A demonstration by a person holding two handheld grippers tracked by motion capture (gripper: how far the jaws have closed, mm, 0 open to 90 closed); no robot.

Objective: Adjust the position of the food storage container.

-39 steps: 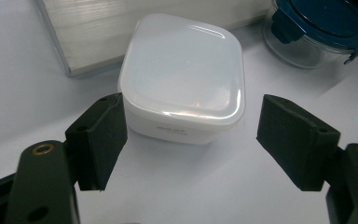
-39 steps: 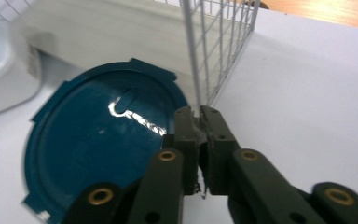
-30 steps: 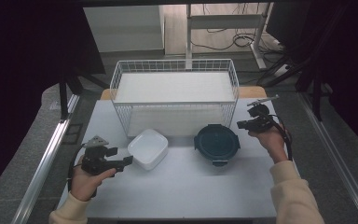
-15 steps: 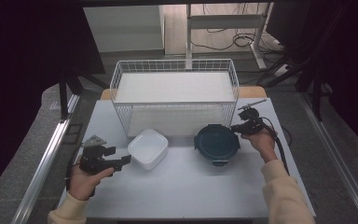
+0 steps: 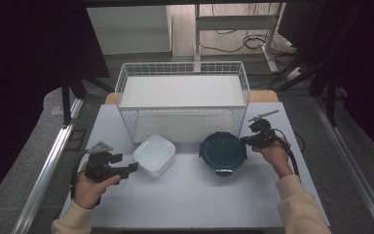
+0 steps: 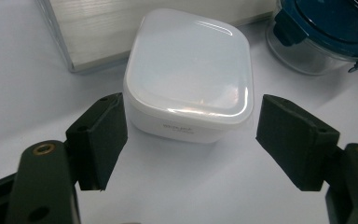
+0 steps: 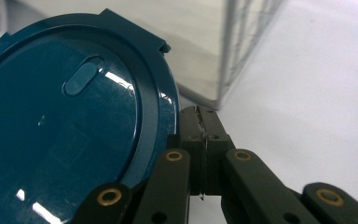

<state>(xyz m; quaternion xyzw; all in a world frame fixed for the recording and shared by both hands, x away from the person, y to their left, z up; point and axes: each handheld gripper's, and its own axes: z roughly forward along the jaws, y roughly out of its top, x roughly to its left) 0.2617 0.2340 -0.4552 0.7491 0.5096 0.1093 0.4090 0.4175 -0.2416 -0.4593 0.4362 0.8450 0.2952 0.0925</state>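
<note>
Resting on a white table (image 5: 190, 195), a square white box (image 5: 155, 155) with a closed lid sits at the 6 o'clock side of a wire basket (image 5: 182, 105), with a round container (image 5: 223, 152) under a dark blue lid just beside it at its 3 o'clock. A person's left gripper (image 5: 132, 167) lies at the box's 9 o'clock, released, its jaws spread wide; in the left gripper view the box (image 6: 189, 74) stands just ahead of the two pads, neither one touching it. The right gripper (image 5: 244, 141) is clenched with nothing between its jaws, its tip at the round container's 3 o'clock edge; in the right gripper view the closed jaws lie against the rim of the blue lid (image 7: 65, 126).
</note>
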